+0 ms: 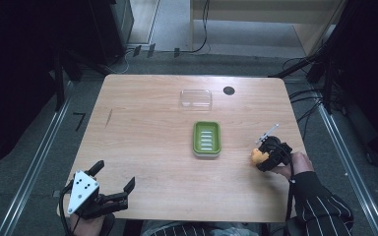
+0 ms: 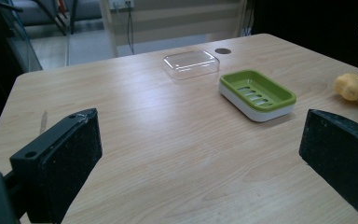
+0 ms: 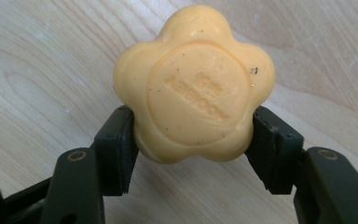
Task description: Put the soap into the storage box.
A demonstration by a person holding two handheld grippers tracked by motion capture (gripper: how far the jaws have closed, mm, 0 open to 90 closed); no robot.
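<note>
**One soap bar pinched, dish waiting**

Two jaws of the right gripper pinching a pale orange, flower-shaped soap bar by its lower lobes, just above the wooden table, right of the green slotted soap dish. Left gripper spread wide, empty, near the front edge. Clear plastic lid beyond the dish. Risk, probably: slick rounded soap squirting free from such a shallow grip.

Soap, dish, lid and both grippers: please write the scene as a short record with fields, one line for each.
soap: yellow flower-shaped bar, clamped between the jaws of the right gripper
soap dish: green, empty, mid-table, left of the soap
lid: clear, on the table beyond the dish, apart from it
left gripper: jaws wide apart, holding nothing, at the near left edge
table: light wood
</note>
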